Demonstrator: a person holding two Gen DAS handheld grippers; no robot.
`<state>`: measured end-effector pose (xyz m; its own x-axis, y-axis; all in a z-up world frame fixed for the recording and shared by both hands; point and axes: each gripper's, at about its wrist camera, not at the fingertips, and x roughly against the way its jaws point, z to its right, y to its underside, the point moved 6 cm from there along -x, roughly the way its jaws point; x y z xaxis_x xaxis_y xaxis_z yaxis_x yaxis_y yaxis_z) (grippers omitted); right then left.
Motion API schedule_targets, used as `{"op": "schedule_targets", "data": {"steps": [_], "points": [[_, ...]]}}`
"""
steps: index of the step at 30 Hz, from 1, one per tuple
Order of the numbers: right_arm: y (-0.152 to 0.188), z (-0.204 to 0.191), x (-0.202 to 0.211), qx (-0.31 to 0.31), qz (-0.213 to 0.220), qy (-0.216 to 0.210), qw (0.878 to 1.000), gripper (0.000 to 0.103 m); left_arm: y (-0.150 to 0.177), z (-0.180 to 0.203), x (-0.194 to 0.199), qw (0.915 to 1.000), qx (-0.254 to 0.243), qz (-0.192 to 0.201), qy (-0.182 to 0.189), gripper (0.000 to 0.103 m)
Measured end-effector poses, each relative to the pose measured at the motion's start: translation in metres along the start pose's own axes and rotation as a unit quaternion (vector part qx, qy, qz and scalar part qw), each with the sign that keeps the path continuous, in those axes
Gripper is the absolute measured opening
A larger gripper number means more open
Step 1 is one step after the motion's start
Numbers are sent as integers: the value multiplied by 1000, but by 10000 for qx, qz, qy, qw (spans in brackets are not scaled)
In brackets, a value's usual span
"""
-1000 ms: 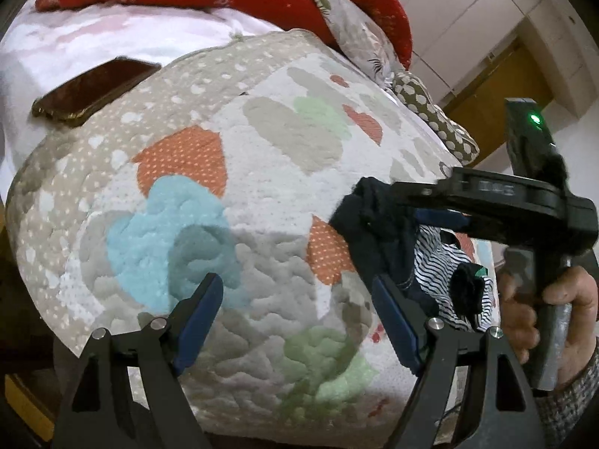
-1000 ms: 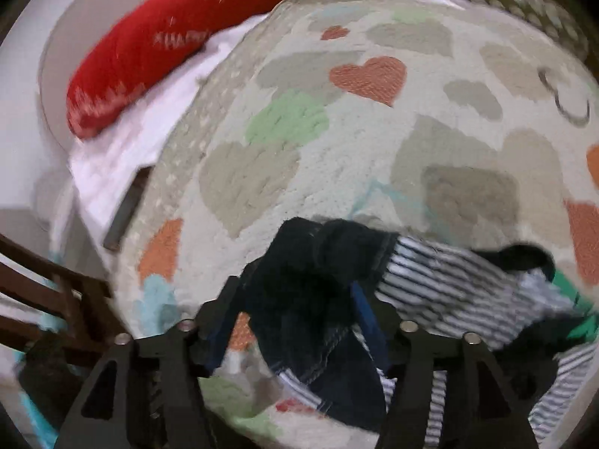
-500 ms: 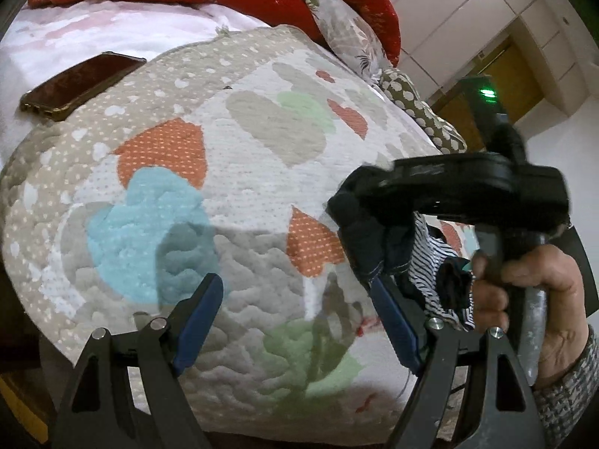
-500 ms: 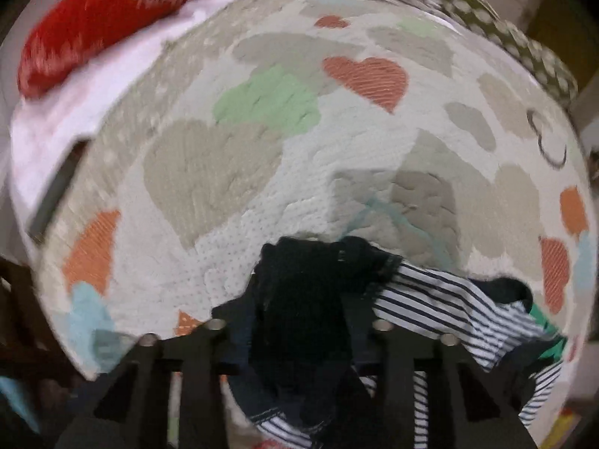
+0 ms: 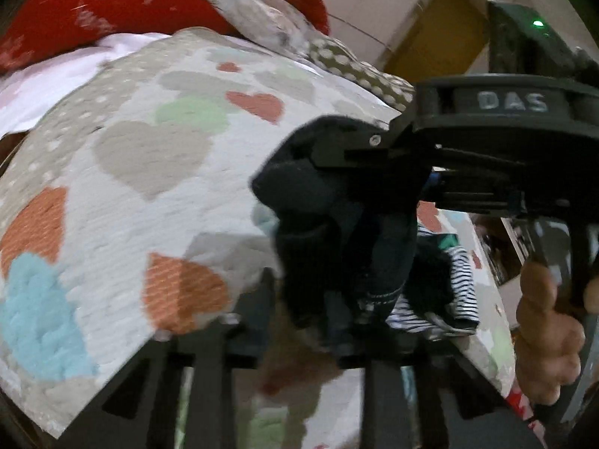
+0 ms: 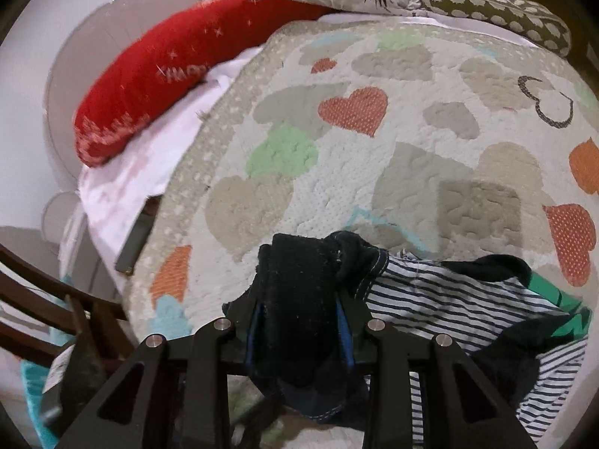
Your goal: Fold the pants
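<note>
The pants [image 6: 449,299] are striped navy and white with a dark navy waistband and lie bunched on the heart-patterned quilt [image 6: 374,187]. My right gripper [image 6: 299,321] is shut on the dark waistband [image 6: 295,292] and lifts it off the quilt. In the left wrist view the right gripper [image 5: 337,153] comes in from the right with the dark cloth [image 5: 337,232] hanging from it. My left gripper [image 5: 299,299] has its jaws close together around the lower part of that hanging cloth; the view is blurred.
Red pillows [image 6: 168,75] and patterned pillows [image 6: 486,3] lie at the head of the bed. A phone [image 6: 136,235] lies on the white sheet by the quilt's left edge. A wooden chair [image 6: 56,318] stands at the left.
My left gripper was wide open over the quilt; it has moved to the hanging cloth and closed on it. The right gripper lifted the waistband higher.
</note>
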<state>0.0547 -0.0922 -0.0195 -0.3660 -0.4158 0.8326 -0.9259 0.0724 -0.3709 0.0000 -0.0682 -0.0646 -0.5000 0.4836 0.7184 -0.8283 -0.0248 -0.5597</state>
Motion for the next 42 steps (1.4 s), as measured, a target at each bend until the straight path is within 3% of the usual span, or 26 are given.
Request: {"op": "schedule_targets", "data": {"steps": [6,15,17,18,20,23,25,28,31,33,35,38,39,40,42], "points": [[5,36,46,-372,450,-444,9973,35,-6,66,2,9981,-558,0,251,20],[46,153,101,-1558,1198,-799,9772,36,22,163,-40,9857,-1572,-528,308,22],[63,189,106,-1977,1379,-679,9681,44,33,169,-39,9830,-1610,-750,458,27],[74,210,110,-2242,1491,-469,9619,45,35,168,-36,9827,-1581,-796,537,31],[92,239,121,-2604,1662,-104,9510,56,33,161,-23,9840,-1413,-799,729,35],[110,267,151,-2933,2093,71,9328,56,20,143,-14,9903,-1102,-583,619,40],[108,266,166,-2853,2299,-39,9305,56,12,129,-20,9938,-903,-573,317,40],[91,231,181,-2523,2577,-910,9282,56,19,124,-36,9933,-862,-745,195,40],[72,182,167,-2109,2357,-1846,9305,56,37,125,-56,9893,-1086,-967,-100,40],[63,157,146,-1924,2012,-2138,9364,56,49,123,-65,9870,-1150,-1091,-263,41],[59,148,121,-1816,1718,-1895,9495,56,51,122,-66,9870,-1164,-1059,-315,42],[66,168,101,-1819,1864,-624,9635,53,47,118,-61,9880,-1121,-1036,-226,47],[74,182,101,-1889,2014,-269,9608,53,46,116,-60,9882,-1120,-1017,-226,51],[82,192,102,-2040,2102,-213,9559,53,46,115,-61,9882,-1122,-1018,-236,53],[100,210,104,-2428,2276,-505,9416,52,47,113,-62,9879,-1050,-1119,-211,53]]}}
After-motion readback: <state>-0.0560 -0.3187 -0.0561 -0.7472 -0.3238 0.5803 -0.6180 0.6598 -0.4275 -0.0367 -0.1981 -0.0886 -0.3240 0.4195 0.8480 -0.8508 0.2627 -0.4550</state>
